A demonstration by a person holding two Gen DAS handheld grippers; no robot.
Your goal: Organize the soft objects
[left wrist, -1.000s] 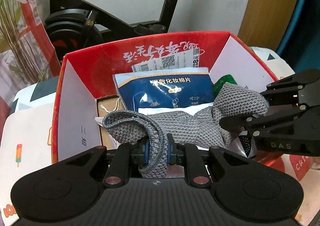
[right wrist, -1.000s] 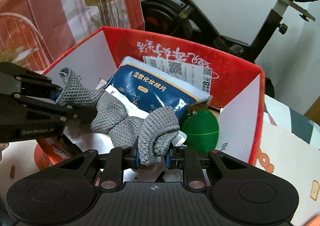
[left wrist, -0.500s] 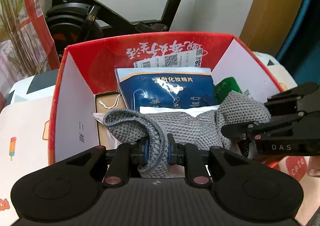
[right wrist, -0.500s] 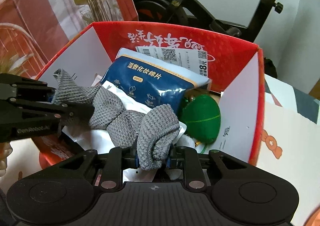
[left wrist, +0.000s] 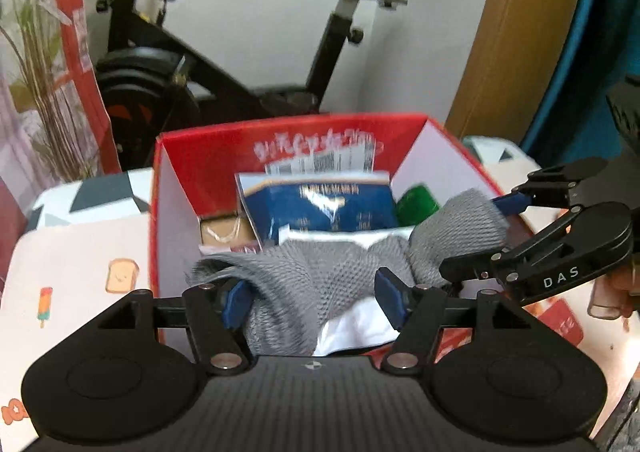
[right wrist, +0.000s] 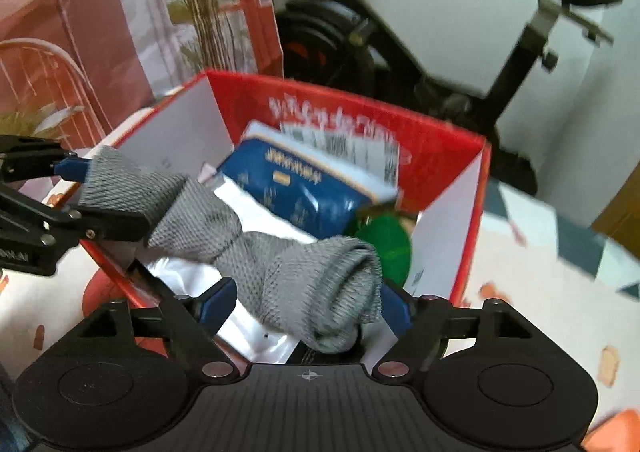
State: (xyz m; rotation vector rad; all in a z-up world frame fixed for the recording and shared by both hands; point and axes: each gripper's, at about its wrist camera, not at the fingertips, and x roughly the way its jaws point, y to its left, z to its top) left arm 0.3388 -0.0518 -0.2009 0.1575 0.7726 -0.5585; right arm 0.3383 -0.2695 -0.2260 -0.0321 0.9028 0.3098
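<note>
Open red cardboard box [left wrist: 176, 188] with white inner walls, holding a glossy blue plastic packet [left wrist: 320, 208], a round green object [right wrist: 384, 248], a small brown carton [left wrist: 224, 230] and white plastic wrapping [right wrist: 188, 272]. Draped across the box's near side: a long grey knitted cloth [left wrist: 308, 284], coarse-textured, twisted at mid-length. Left gripper [left wrist: 316, 298] at the box's near edge, jaws opening wide, cloth end loose between them. Right gripper [right wrist: 304, 304] likewise opening around the other bunched end. Brown carton visible only from left wrist. Behind the box, a black exercise bike [right wrist: 400, 40].
</note>
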